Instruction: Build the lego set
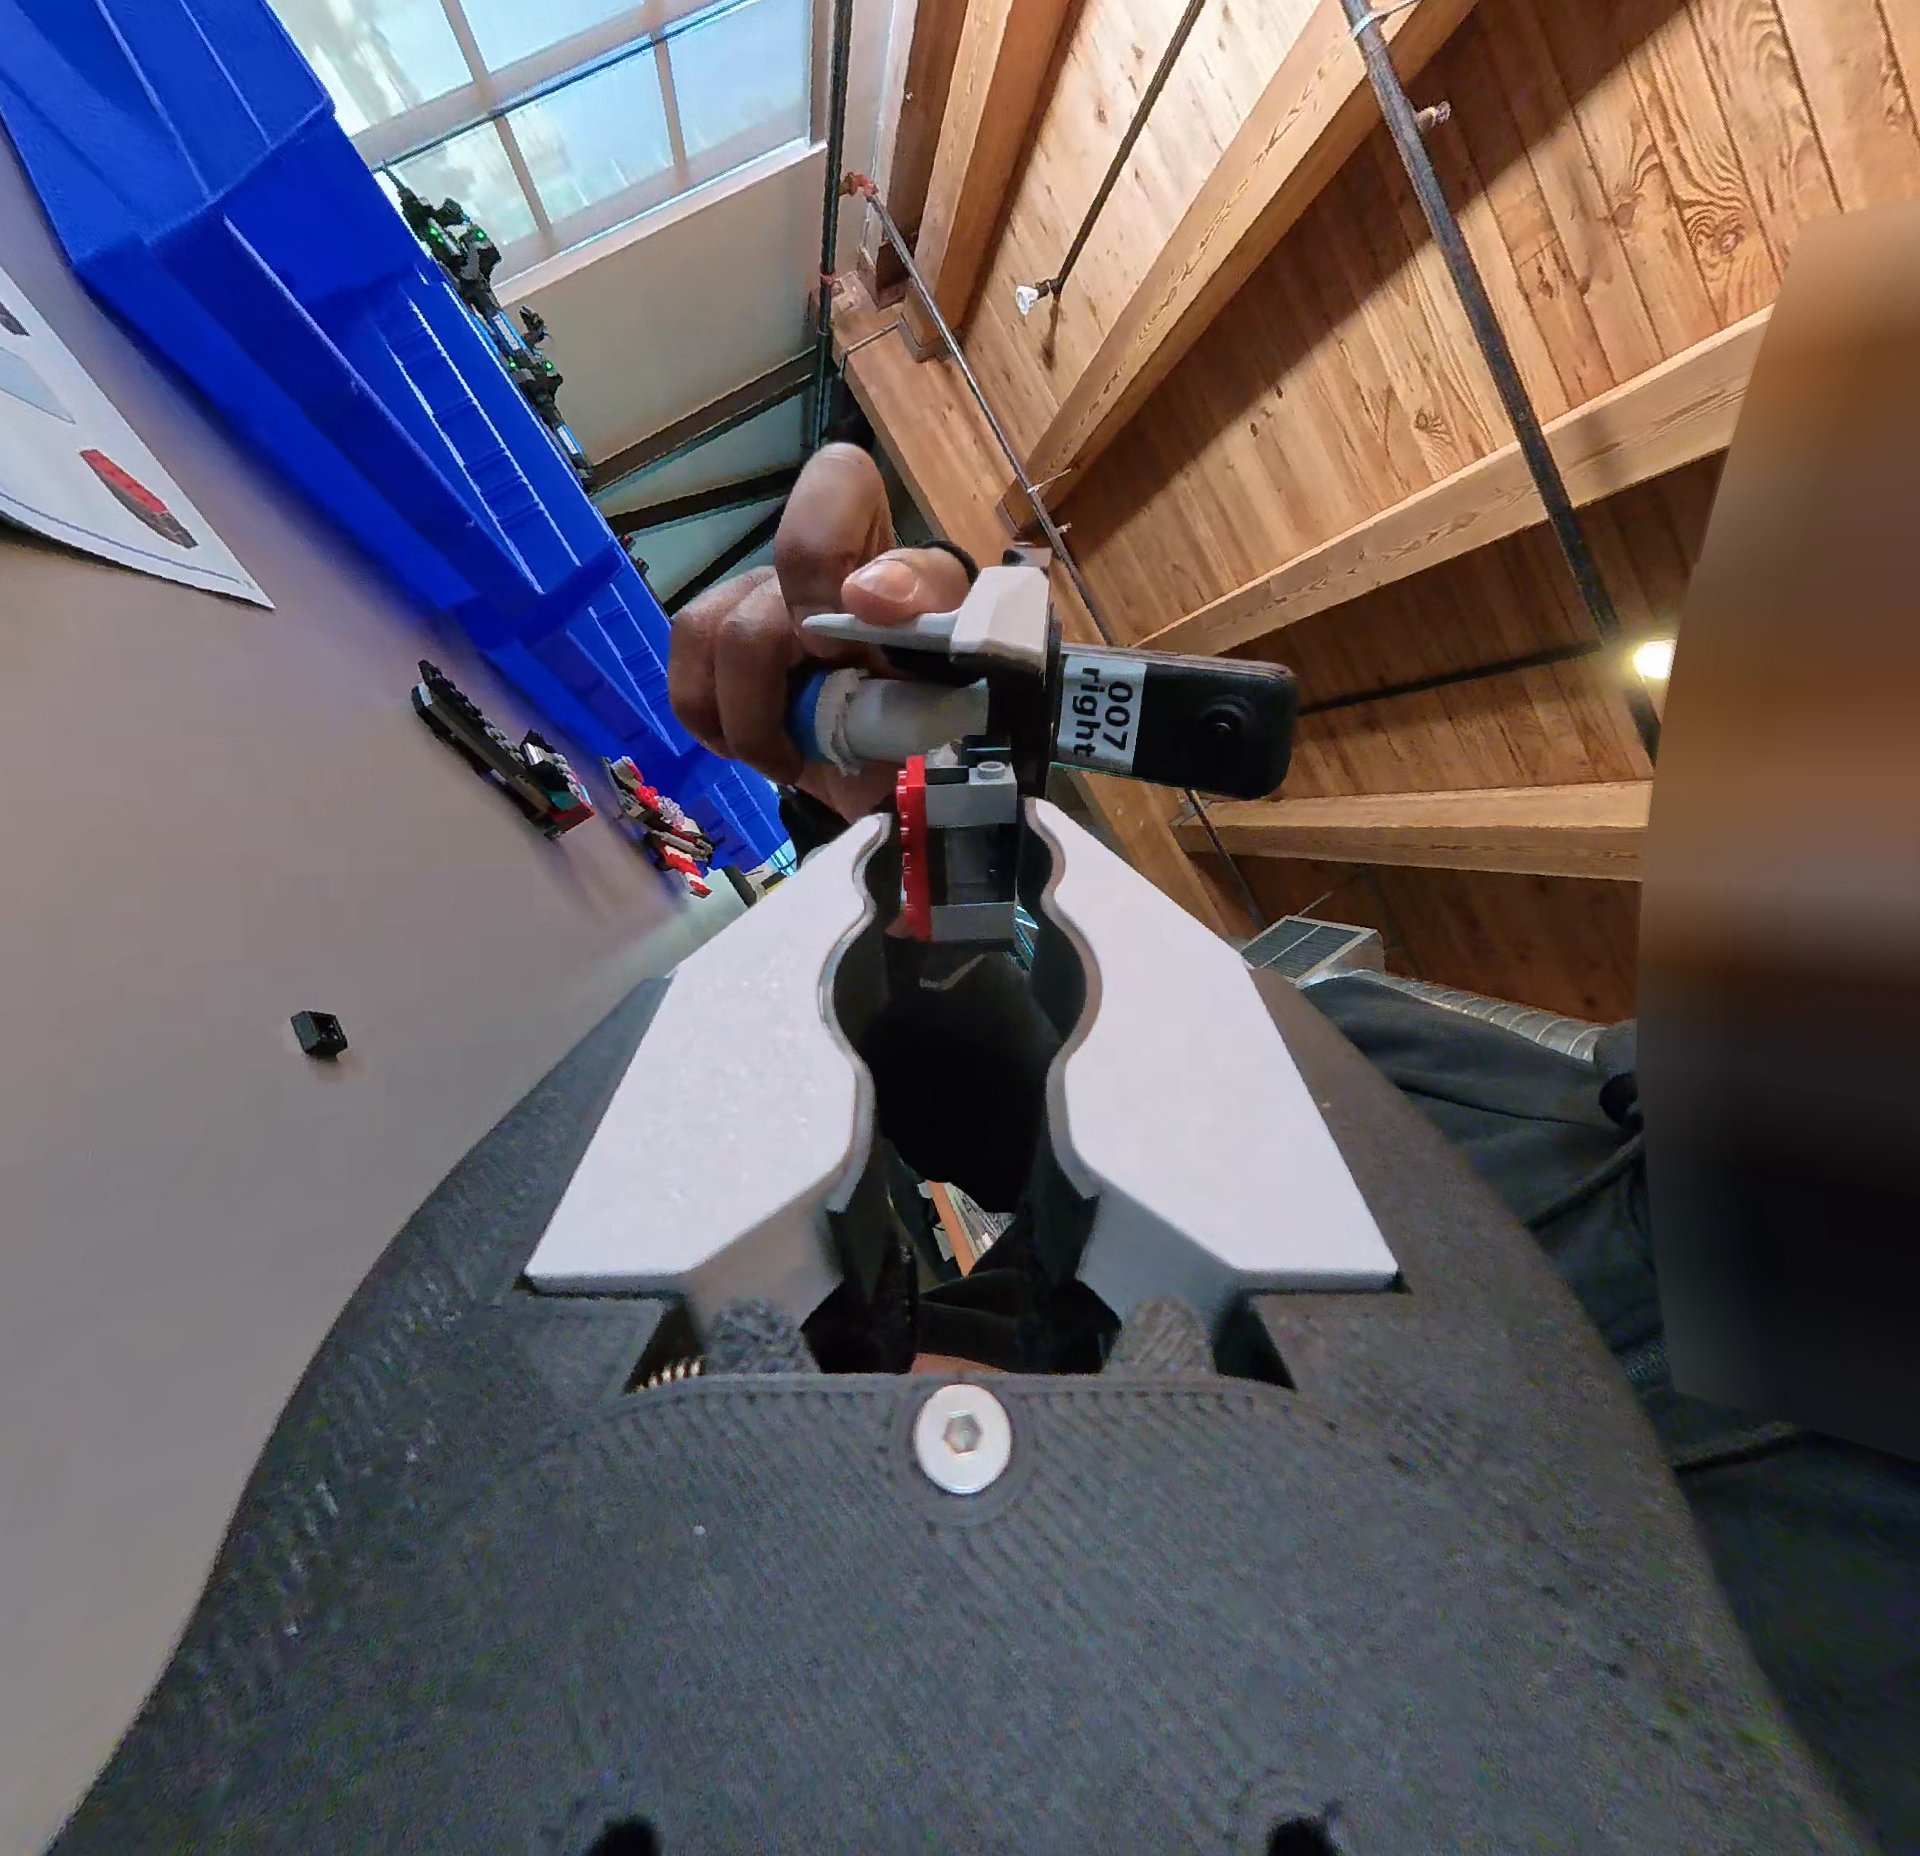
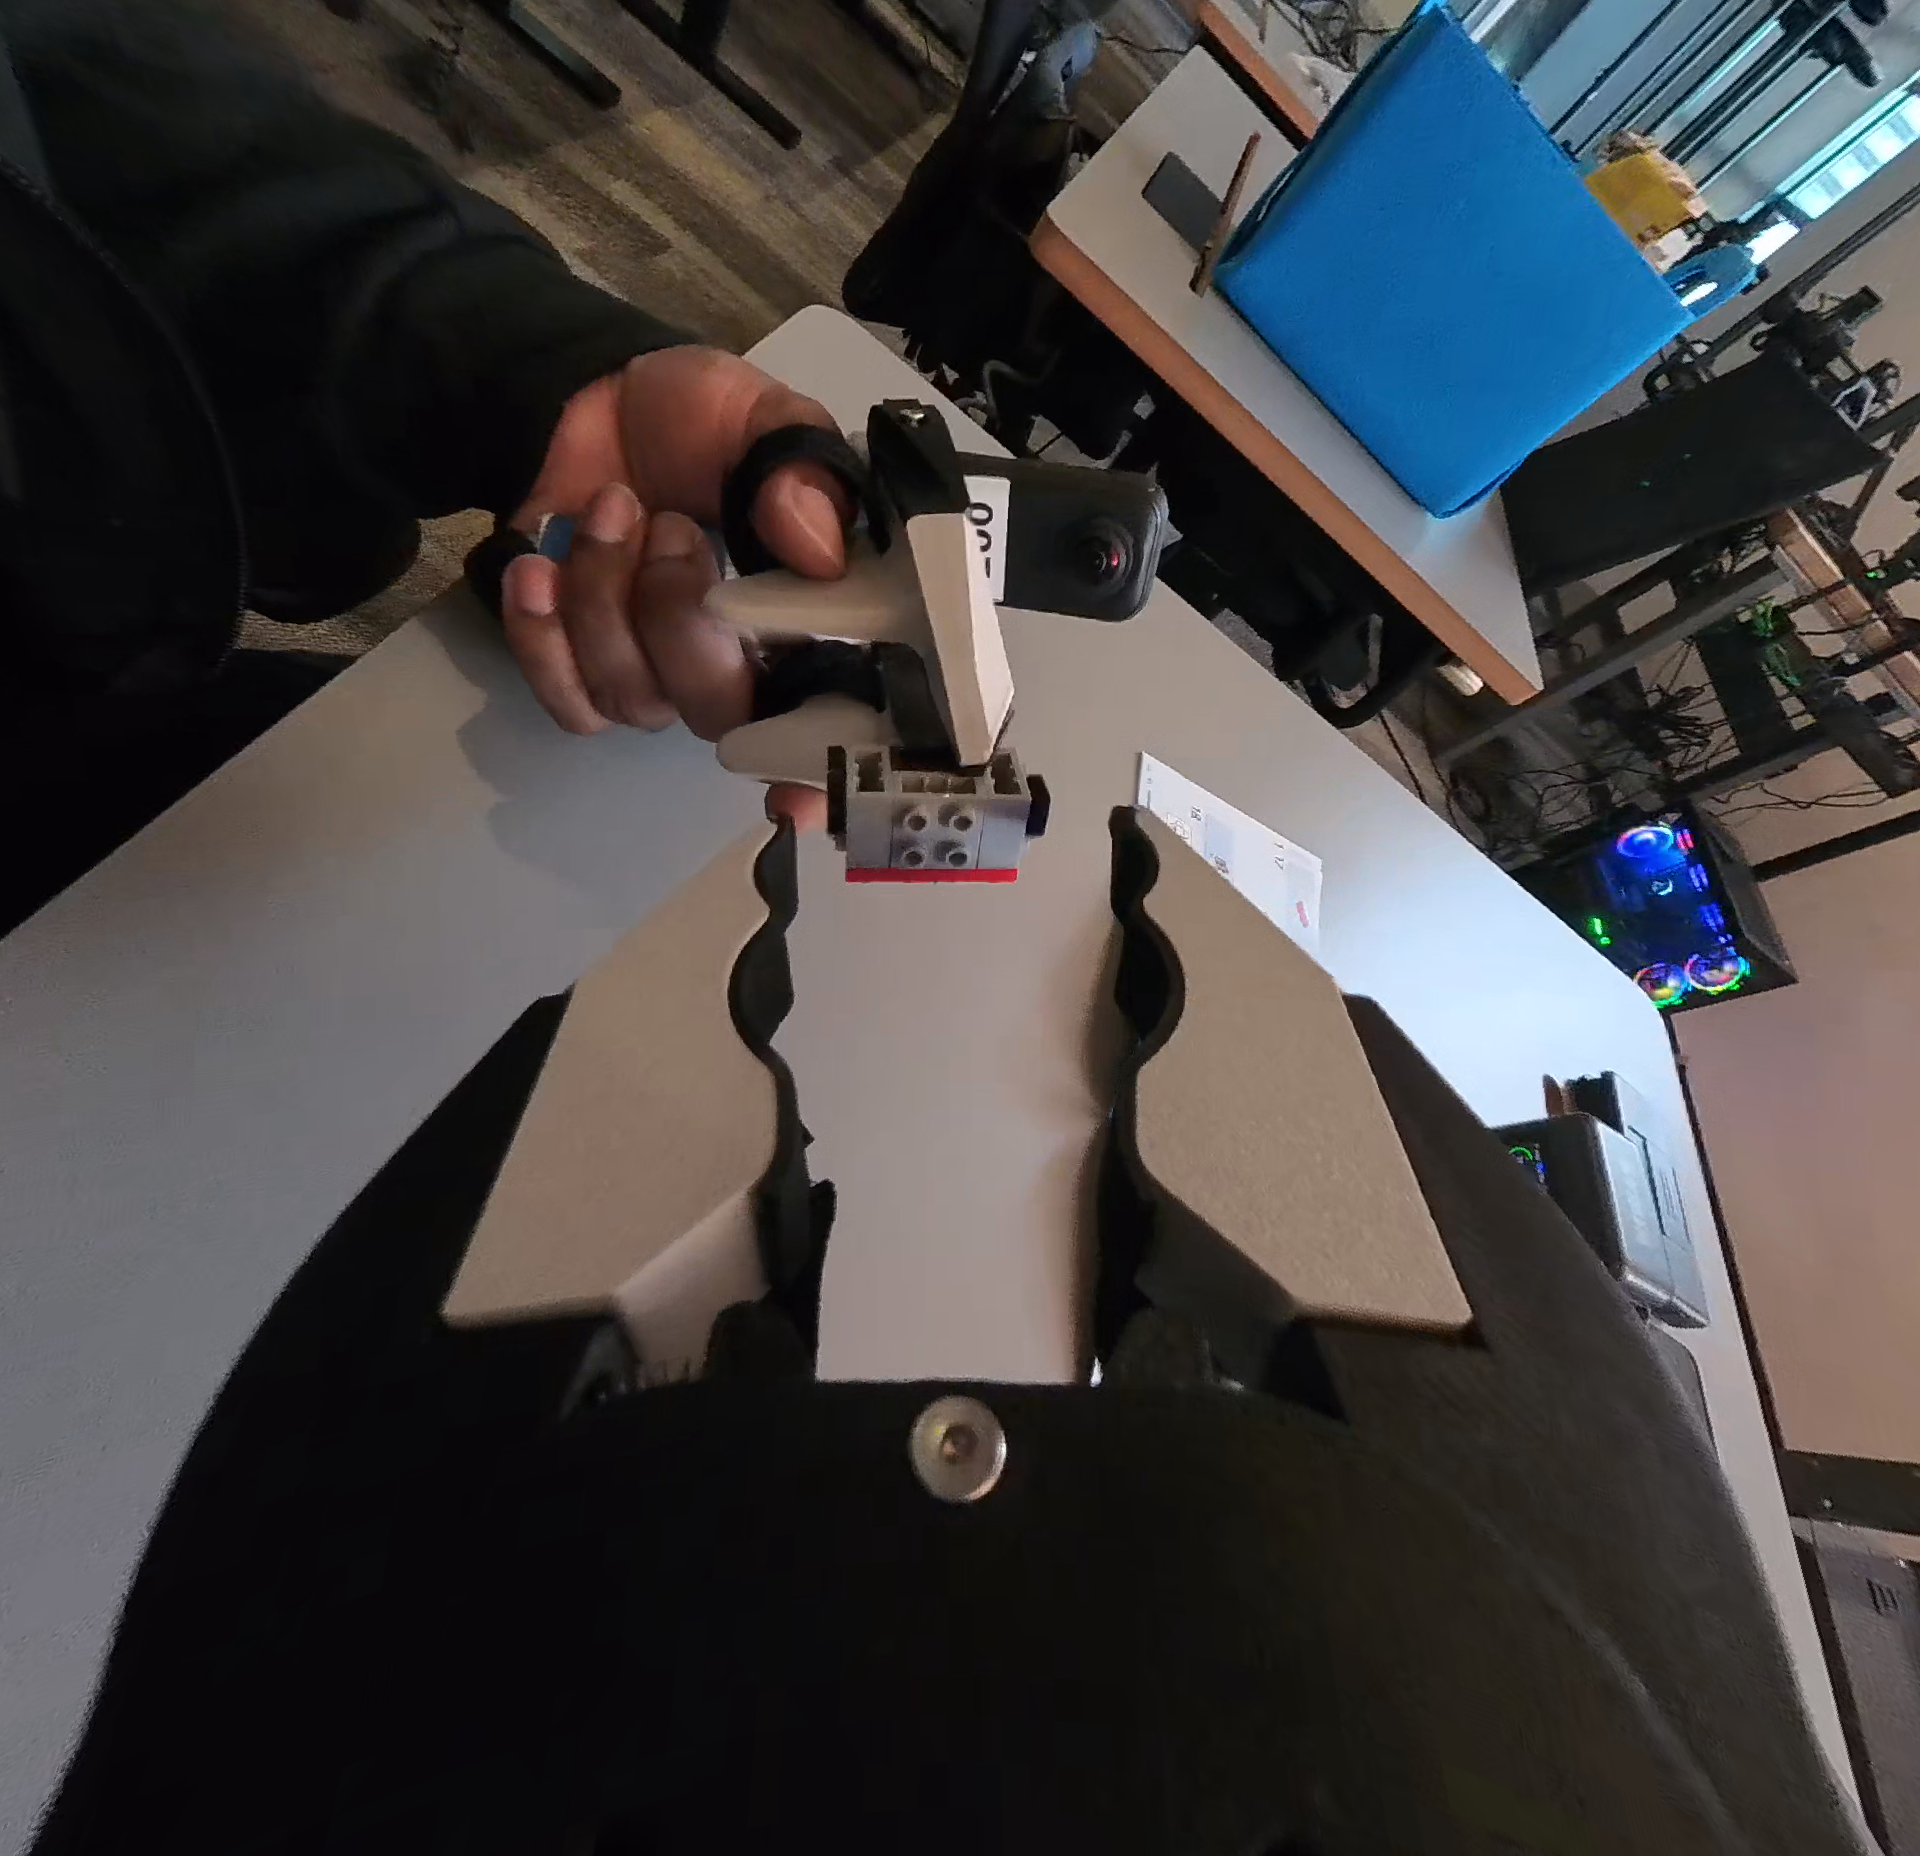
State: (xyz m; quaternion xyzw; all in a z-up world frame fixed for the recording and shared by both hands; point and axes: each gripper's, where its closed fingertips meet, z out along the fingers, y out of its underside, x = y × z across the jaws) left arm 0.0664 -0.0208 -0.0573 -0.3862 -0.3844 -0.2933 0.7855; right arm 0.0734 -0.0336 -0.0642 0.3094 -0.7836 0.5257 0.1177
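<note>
A small lego assembly (image 1: 961, 861), grey bricks on a red plate, is clamped between the tips of my left gripper (image 1: 961, 845) and held up in the air. In the right wrist view the same assembly (image 2: 935, 819) shows studs on its grey side and the red plate along its bottom edge. My right gripper (image 2: 954, 835) is open and empty, its two tips on either side of the assembly and not touching it. The right gripper's body with its camera (image 1: 1174, 710) sits just beyond the assembly, held by a hand (image 1: 748, 663).
The grey table (image 2: 312, 975) carries two partly built lego pieces (image 1: 509, 757) (image 1: 670, 830), a small black brick (image 1: 318, 1034) and an instruction sheet (image 2: 1236, 850). Blue bins (image 1: 312, 279) line the table's far side. A dark box (image 2: 1621, 1183) stands at the table's right edge.
</note>
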